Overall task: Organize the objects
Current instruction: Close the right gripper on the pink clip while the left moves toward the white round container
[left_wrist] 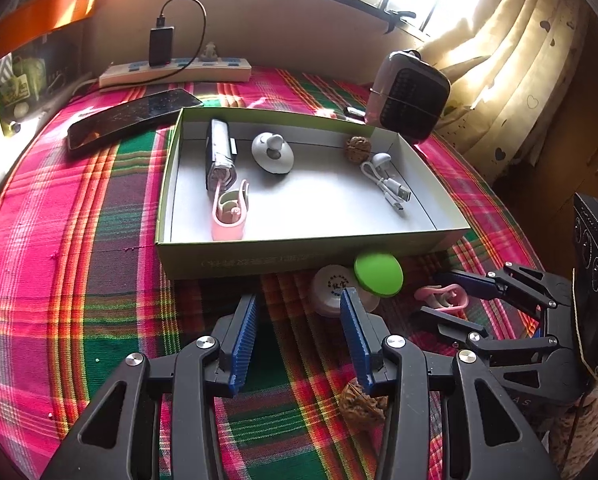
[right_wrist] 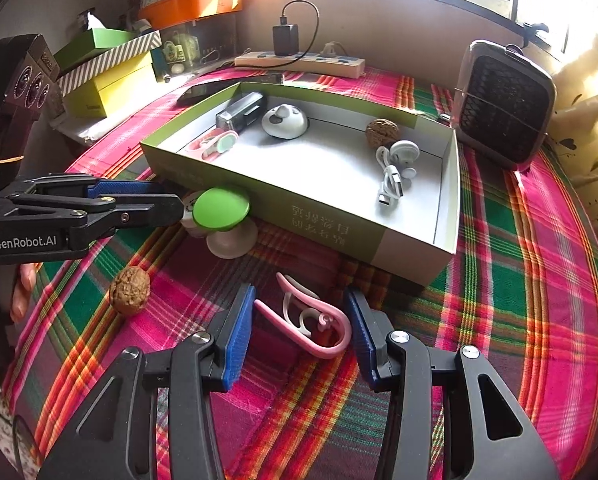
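Two sets of tongs work here: the right tongs point(right_wrist: 301, 330) stand half open astride the pink curved plastic clip point(right_wrist: 319, 328) on the plaid surface point(right_wrist: 499, 280), pads apparently not yet pressing, while the left tongs point(left_wrist: 299, 336) hang half open and empty. Close squarely on the clip's loop, then lift it over the near wall of the green cardboard box point(right_wrist: 283, 204). Lettering on the left tongs reads "GenRobot.AI".

Both angled downward over the cloth, left gripper point(left_wrist: 299, 312) gaping and empty, right gripper point(right_wrist: 301, 312) jaws apart
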Demonstrator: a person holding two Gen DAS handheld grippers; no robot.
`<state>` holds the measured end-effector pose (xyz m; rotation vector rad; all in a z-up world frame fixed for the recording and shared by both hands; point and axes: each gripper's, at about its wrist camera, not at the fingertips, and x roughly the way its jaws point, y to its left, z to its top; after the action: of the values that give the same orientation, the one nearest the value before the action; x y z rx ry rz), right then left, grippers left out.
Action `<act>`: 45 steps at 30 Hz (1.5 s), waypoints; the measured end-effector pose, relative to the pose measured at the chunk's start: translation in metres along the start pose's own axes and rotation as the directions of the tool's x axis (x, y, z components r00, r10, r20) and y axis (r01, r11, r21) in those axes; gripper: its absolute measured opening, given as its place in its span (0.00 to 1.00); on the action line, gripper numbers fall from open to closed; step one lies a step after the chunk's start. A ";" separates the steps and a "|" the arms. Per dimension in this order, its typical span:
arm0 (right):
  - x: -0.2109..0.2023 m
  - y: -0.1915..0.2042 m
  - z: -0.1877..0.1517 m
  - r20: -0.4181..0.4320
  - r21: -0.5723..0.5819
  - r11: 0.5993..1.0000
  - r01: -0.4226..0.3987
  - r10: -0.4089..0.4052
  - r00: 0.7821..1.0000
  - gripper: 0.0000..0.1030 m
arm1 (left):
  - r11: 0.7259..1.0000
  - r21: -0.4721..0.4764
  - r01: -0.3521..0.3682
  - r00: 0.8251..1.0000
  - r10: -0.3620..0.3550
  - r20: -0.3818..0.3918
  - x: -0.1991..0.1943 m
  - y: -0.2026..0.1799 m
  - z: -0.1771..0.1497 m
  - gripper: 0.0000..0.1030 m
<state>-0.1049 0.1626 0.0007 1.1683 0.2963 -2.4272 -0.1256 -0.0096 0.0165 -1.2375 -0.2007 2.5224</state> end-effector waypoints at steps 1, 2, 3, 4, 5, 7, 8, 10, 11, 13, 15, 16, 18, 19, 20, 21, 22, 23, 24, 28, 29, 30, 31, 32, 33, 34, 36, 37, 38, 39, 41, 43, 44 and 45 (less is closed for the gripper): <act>0.000 -0.001 0.000 -0.001 0.005 1.000 0.006 -0.006 1.000 0.45 | 1.000 0.009 0.002 1.000 -0.002 -0.004 0.001 -0.001 0.001 0.40; 0.000 -0.002 -0.001 -0.001 0.010 1.000 0.006 -0.006 1.000 0.45 | 1.000 0.019 0.004 1.000 -0.004 -0.007 0.002 -0.003 0.002 0.40; -0.001 -0.002 -0.001 -0.002 0.013 1.000 0.008 -0.008 1.000 0.45 | 1.000 0.028 0.005 1.000 -0.005 -0.009 0.003 -0.005 0.002 0.41; -0.001 -0.003 -0.002 -0.003 0.015 1.000 0.013 -0.013 1.000 0.45 | 0.999 0.034 0.003 1.000 -0.003 -0.009 0.003 -0.006 0.003 0.41; -0.001 -0.003 -0.002 -0.003 0.017 1.000 0.016 -0.016 1.000 0.45 | 0.999 0.040 0.003 1.000 -0.002 -0.008 0.003 -0.007 0.004 0.41; -0.002 -0.003 -0.004 -0.001 0.018 1.000 0.016 -0.016 1.000 0.45 | 0.999 0.055 0.000 1.000 0.001 -0.017 0.005 -0.009 0.005 0.41; -0.003 -0.003 -0.004 -0.001 0.019 1.000 0.015 -0.015 1.000 0.45 | 0.998 0.066 -0.003 1.000 0.005 -0.029 0.008 -0.010 0.006 0.41; -0.003 -0.002 -0.005 -0.002 0.016 1.000 0.016 -0.016 1.000 0.45 | 0.997 0.075 -0.019 0.999 0.022 -0.034 0.011 -0.012 0.006 0.41; -0.004 -0.002 -0.005 -0.002 0.014 1.000 0.017 -0.017 1.000 0.45 | 0.997 0.080 -0.021 0.999 0.024 -0.035 0.012 -0.013 0.006 0.41; -0.004 -0.001 -0.006 -0.002 0.011 1.000 0.017 -0.017 1.000 0.45 | 0.996 0.084 -0.018 0.999 0.022 -0.036 0.013 -0.014 0.006 0.41; -0.004 0.000 -0.006 -0.002 0.008 1.000 0.017 -0.017 1.000 0.45 | 0.996 0.087 -0.023 0.999 0.026 -0.038 0.015 -0.014 0.007 0.41; -0.004 0.000 -0.006 -0.002 0.008 1.000 0.017 -0.017 1.000 0.46 | 0.996 0.086 -0.029 0.999 0.032 -0.037 0.016 -0.014 0.007 0.41; -0.004 0.000 -0.006 -0.003 0.006 1.000 0.021 -0.021 1.000 0.50 | 0.995 0.091 -0.038 0.999 0.042 -0.035 0.017 -0.015 0.009 0.41; -0.004 0.000 -0.006 -0.004 0.006 1.000 0.023 -0.023 1.000 0.51 | 0.995 0.090 -0.042 0.998 0.046 -0.036 0.017 -0.014 0.009 0.41; -0.004 0.000 -0.006 -0.004 0.006 1.000 0.023 -0.023 1.000 0.52 | 0.995 0.092 -0.045 0.998 0.048 -0.036 0.018 -0.015 0.010 0.41; -0.004 0.000 -0.006 -0.005 0.008 1.000 0.021 -0.021 1.000 0.52 | 0.994 0.094 -0.047 0.998 0.051 -0.037 0.019 -0.015 0.011 0.41; -0.004 -0.001 -0.006 -0.005 0.010 1.000 0.020 -0.020 1.000 0.53 | 0.994 0.096 -0.052 0.998 0.056 -0.038 0.020 -0.016 0.011 0.41; -0.004 -0.001 -0.006 -0.005 0.011 1.000 0.020 -0.020 1.000 0.53 | 0.993 0.099 -0.058 0.997 0.062 -0.037 0.020 -0.016 0.012 0.41; -0.004 -0.001 -0.006 -0.005 0.010 1.000 0.022 -0.022 1.000 0.53 | 0.993 0.101 -0.062 0.997 0.066 -0.036 0.021 -0.017 0.012 0.41; -0.004 0.000 -0.007 -0.005 0.009 1.000 0.023 -0.023 1.000 0.54 | 0.993 0.099 -0.069 0.997 0.073 -0.033 0.021 -0.017 0.012 0.41; -0.004 0.000 -0.007 -0.005 0.008 1.000 0.025 -0.025 1.000 0.54 | 0.994 0.089 -0.070 0.997 0.074 -0.032 0.021 -0.016 0.012 0.41; -0.004 0.001 -0.007 -0.004 0.006 1.000 0.027 -0.027 1.000 0.54 | 0.994 0.084 -0.069 0.997 0.072 -0.031 0.021 -0.015 0.012 0.41; -0.004 0.001 -0.007 -0.004 0.005 1.000 0.028 -0.028 1.000 0.53 | 0.994 0.081 -0.068 0.997 0.071 -0.030 0.020 -0.015 0.012 0.40; -0.004 0.001 -0.007 -0.004 0.006 1.000 0.028 -0.028 1.000 0.53 | 0.995 0.077 -0.069 0.997 0.072 -0.029 0.020 -0.014 0.012 0.40; -0.004 0.001 -0.007 -0.004 0.009 1.000 0.026 -0.026 1.000 0.53 | 0.995 0.076 -0.070 0.997 0.073 -0.027 0.020 -0.014 0.012 0.39; -0.004 0.000 -0.007 -0.005 0.012 1.000 0.023 -0.023 1.000 0.53 | 0.995 0.075 -0.073 0.997 0.075 -0.026 0.020 -0.014 0.012 0.37; -0.004 0.000 -0.007 -0.005 0.013 1.000 0.022 -0.022 1.000 0.53 | 0.995 0.064 -0.076 0.997 0.077 -0.024 0.019 -0.012 0.012 0.34; -0.004 0.000 -0.007 -0.004 0.012 1.000 0.023 -0.023 1.000 0.53 | 0.995 0.059 -0.075 0.997 0.077 -0.023 0.019 -0.011 0.012 0.32; -0.004 0.000 -0.007 -0.004 0.013 1.000 0.022 -0.021 1.000 0.53 | 0.995 0.056 -0.077 0.997 0.078 -0.022 0.019 -0.010 0.012 0.31; -0.004 0.000 -0.007 -0.005 0.014 1.000 0.021 -0.021 1.000 0.53 | 0.995 0.054 -0.079 0.997 0.081 -0.021 0.018 -0.009 0.012 0.28; -0.004 0.000 -0.007 -0.005 0.013 1.000 0.022 -0.021 1.000 0.53 | 0.995 0.049 -0.082 0.996 0.083 -0.019 0.018 -0.008 0.012 0.27; -0.005 0.000 -0.008 -0.005 0.013 1.000 0.022 -0.022 1.000 0.53 | 0.995 0.047 -0.083 0.996 0.084 -0.018 0.018 -0.008 0.012 0.27; -0.005 0.000 -0.007 -0.005 0.014 1.000 0.021 -0.021 1.000 0.53 | 0.995 0.048 -0.085 0.996 0.086 -0.018 0.018 -0.008 0.011 0.27; -0.005 0.000 -0.008 -0.005 0.014 1.000 0.021 -0.021 1.000 0.53 | 0.995 0.049 -0.085 0.996 0.086 -0.017 0.017 -0.008 0.011 0.27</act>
<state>-0.0971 0.1664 -0.0004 1.1825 0.2952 -2.4490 -0.1427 0.0039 0.0124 -1.2768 -0.0841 2.5701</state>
